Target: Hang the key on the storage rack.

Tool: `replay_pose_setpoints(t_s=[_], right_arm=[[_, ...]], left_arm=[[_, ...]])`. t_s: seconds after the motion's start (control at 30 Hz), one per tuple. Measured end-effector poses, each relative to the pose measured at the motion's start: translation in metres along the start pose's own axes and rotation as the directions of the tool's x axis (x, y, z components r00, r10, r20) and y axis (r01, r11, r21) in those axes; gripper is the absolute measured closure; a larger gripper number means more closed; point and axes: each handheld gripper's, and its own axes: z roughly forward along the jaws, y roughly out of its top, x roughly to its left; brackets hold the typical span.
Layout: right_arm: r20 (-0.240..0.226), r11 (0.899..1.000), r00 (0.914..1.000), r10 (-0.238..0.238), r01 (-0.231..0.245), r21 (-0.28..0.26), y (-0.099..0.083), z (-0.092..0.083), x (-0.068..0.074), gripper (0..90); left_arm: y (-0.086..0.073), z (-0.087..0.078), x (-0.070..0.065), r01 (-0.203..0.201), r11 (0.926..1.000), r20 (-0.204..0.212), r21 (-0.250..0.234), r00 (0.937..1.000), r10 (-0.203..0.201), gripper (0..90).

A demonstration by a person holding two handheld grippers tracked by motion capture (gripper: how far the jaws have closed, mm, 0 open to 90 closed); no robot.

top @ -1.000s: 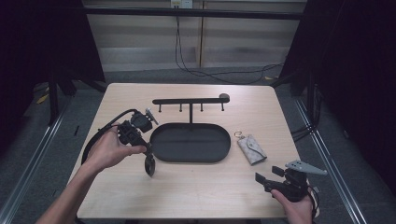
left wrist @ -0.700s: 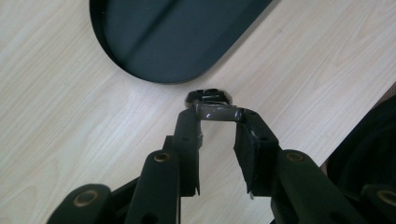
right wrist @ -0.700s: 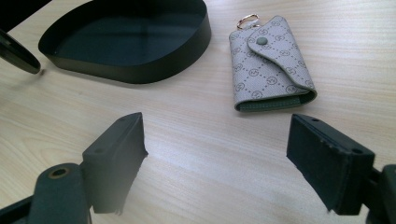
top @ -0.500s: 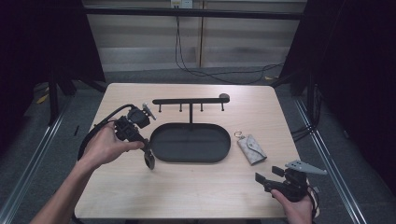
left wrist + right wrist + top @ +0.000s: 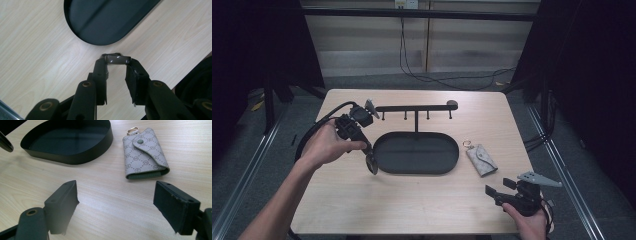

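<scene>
Tray (image 5: 384, 156) beside key pouch (image 5: 481, 160)

A pale wood-grain worktop (image 5: 412, 200) with rounded corners is standing on a grey floor (image 5: 452, 82). Black curtains (image 5: 597, 75) are hanging at both sides, leaving the edges dark. Behind, a light panelled wall (image 5: 362, 45) is catching the light, with black cables (image 5: 412, 60) trailing down it onto the floor. Metal rails (image 5: 247, 165) are running alongside the worktop.
</scene>
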Motion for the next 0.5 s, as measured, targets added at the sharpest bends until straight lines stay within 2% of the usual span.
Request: replay_pose_setpoints(t_s=[0.27, 0.5], right_arm=[[-0.002, 1.000, 1.0000, 0.000, 0.000, 0.001, 0.000, 0.000, 0.000, 19.3], [-0.006, 1.000, 1.0000, 0.001, -0.001, 0.002, 0.000, 0.000, 0.000, 19.2]], left_arm=[[0.015, -0.007, 0.004, 0.018, 0.9998, -0.009, 0.007, 0.9998, -0.018, 71.0], [0.024, -0.009, 0.013, 0.036, 0.9992, 0.004, 0.017, 0.9994, -0.036, 71.0]])
